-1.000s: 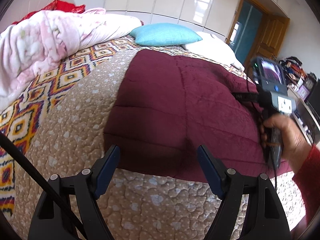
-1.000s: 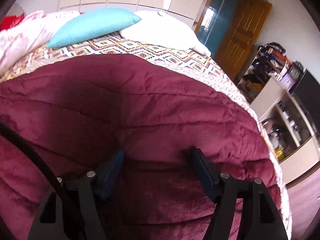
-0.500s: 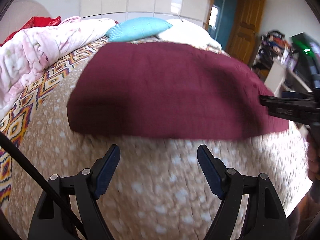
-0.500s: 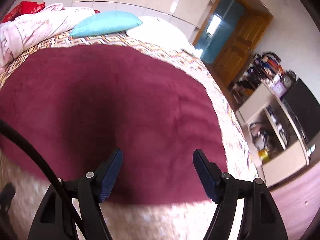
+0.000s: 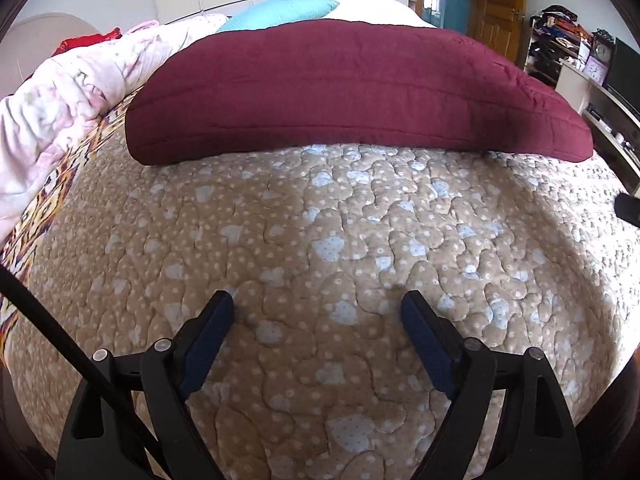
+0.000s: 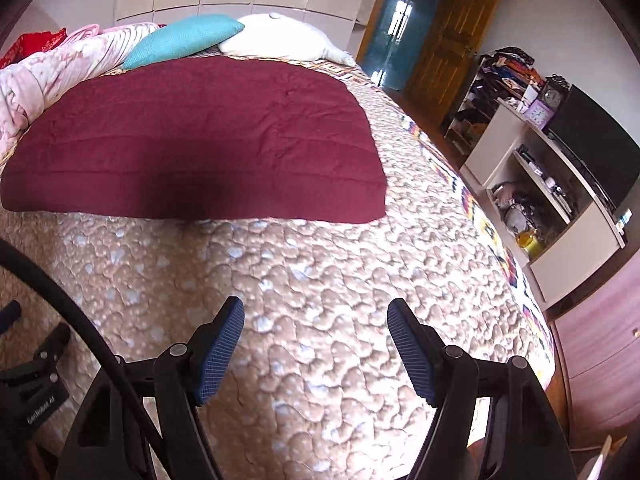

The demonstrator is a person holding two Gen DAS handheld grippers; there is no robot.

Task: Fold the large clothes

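A dark red quilted garment (image 5: 344,88) lies folded flat on the tan bedspread (image 5: 320,248), across the middle of the bed; it also shows in the right wrist view (image 6: 200,136). My left gripper (image 5: 318,312) is open and empty, held low over the bedspread well short of the garment's near edge. My right gripper (image 6: 316,316) is open and empty too, over the bedspread near the foot of the bed. Part of the left gripper (image 6: 36,364) shows at the lower left of the right wrist view.
A pink floral duvet (image 5: 60,96) is heaped on the left side. A turquoise pillow (image 6: 184,40) and a white pillow (image 6: 280,36) lie at the head. A shelf unit (image 6: 552,184) with a TV (image 6: 592,136) stands right of the bed, near a wooden door (image 6: 448,36).
Both grippers have pulled back from the garment toward the foot of the bed. The right gripper was down on the red cloth and is now clear of it. The garment lies still.
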